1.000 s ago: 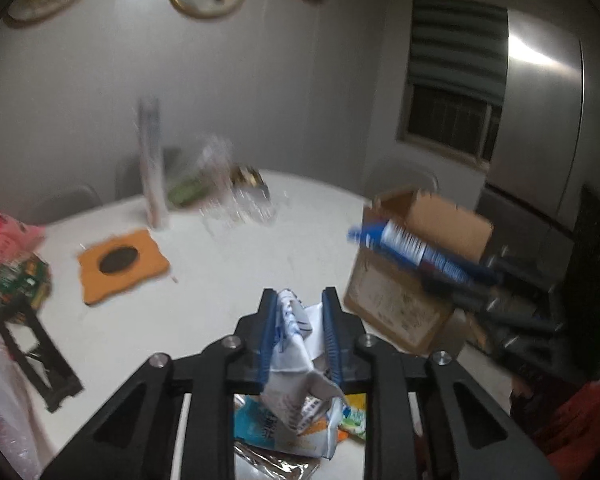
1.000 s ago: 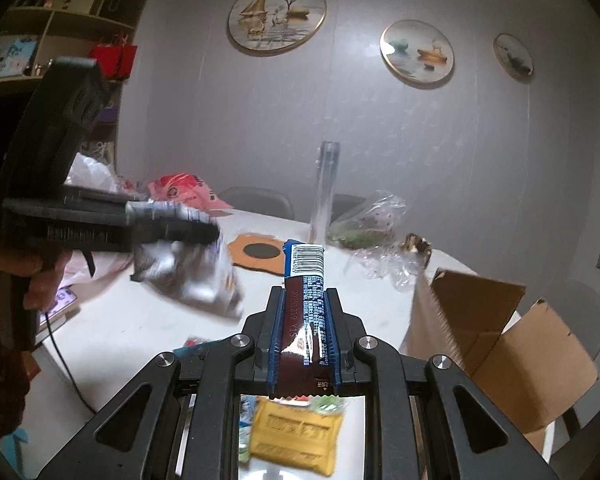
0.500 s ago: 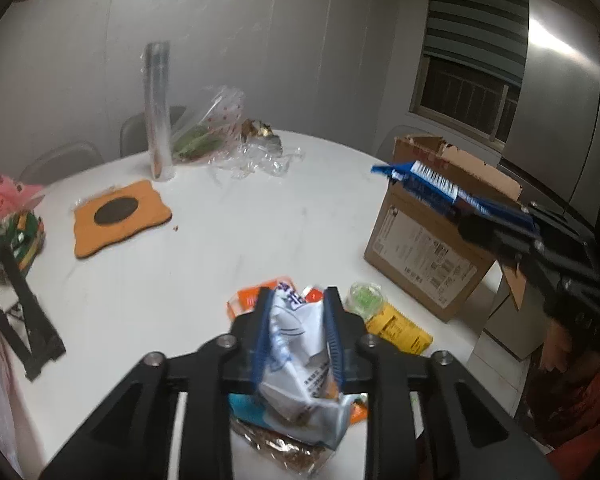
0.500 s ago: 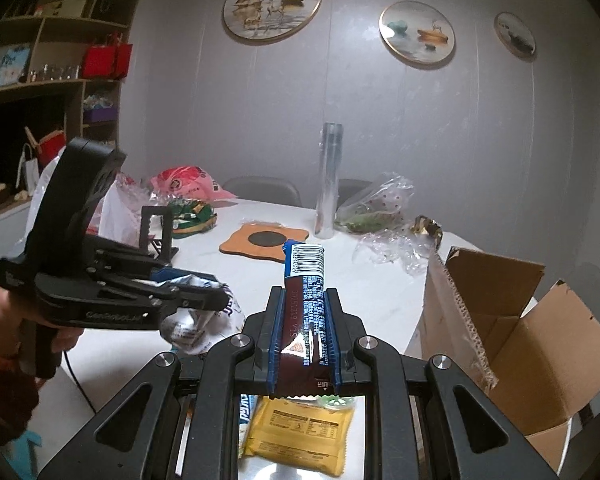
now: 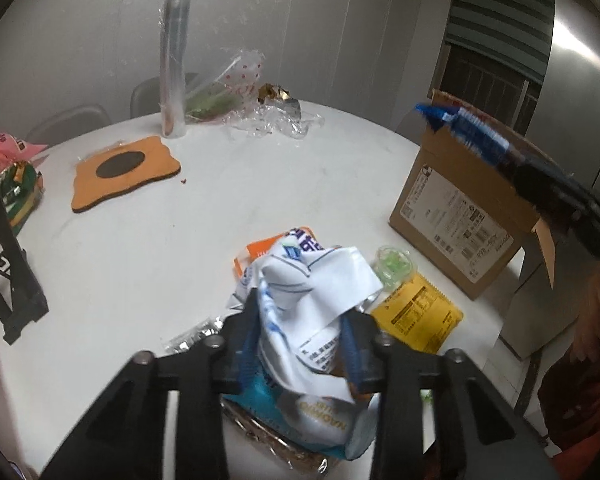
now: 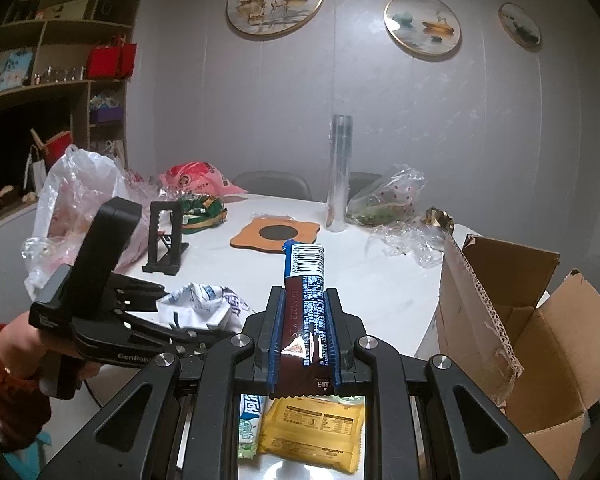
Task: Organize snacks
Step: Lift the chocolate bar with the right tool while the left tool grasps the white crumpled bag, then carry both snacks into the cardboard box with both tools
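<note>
Right wrist view: the right hand-held gripper point(image 6: 305, 330) is clamped on a dark brown and blue snack bar point(image 6: 305, 304), which stands upright between the blue pads with its barcode end on top. The open cardboard box point(image 6: 512, 320) sits just right of the bar, on the edge of the white bench point(image 6: 380, 276). Left of the box, the left hand-held gripper point(image 5: 302, 332) pinches a crumpled white snack bag point(image 5: 308, 300), held above the pile of loose packets. That pile lies near the box's printed side: a yellow packet point(image 5: 416, 316) and a small green-filled cup point(image 5: 394, 266) closest to the box, an orange packet point(image 5: 264, 250) further from it.

The step in hand looks like loading the box. To do it well, I would carry the bar fully over the box opening, past the raised flap, and lower it inside before letting go, so it does not catch the torn corrugated edge. The soft bag should follow only once the right gripper is out of the way, since both tools crowd the same opening.

Readable writing: "GenRobo" on the left gripper's body, "20251219" along the bar's wrapper, plus its barcode; the box label's print is too small to read
</note>
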Motion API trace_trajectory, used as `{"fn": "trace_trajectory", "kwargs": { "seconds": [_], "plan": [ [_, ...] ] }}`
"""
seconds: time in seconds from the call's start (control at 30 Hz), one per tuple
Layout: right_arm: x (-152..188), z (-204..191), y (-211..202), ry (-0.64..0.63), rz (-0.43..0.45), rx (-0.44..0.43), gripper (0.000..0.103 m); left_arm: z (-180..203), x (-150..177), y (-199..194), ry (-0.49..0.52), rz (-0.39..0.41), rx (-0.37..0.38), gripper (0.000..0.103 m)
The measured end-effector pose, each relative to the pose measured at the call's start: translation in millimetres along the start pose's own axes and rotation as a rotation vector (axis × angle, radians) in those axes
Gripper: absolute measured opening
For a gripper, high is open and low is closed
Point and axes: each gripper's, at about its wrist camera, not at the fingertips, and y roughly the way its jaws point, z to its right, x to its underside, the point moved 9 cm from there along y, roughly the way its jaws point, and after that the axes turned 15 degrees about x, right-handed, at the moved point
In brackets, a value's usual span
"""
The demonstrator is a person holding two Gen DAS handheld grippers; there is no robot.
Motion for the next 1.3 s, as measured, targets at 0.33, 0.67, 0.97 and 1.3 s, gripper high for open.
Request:
{"fn": "trace_trajectory", "kwargs": {
  "seconds": [0.33,0.67,0.97,1.3],
  "plan": [
    [0.0,3.1,4.2,0.003,-0.002,0.006,0.014,8.3,-16.7,-14.5,0.038,0.038,-0.003,0.018],
    [-11.0,3.7,-1.0,-0.026,0.018,0.011,0.014,15.8,-33.8,-23.8,0.069,0.071,-0.014,0.014],
    [-15.3,7.2,-4.0,-0.021,0.021,0.013,0.014,25.0,-47.9,-40.6,0.104,0.117,-0.032,0.012],
    [-61.9,35.8,-43.0,-0.041,0.129,0.067,0.014,73.3,-118.2,-84.3,0.219,0.240,-0.031,0.012]
  ]
}}
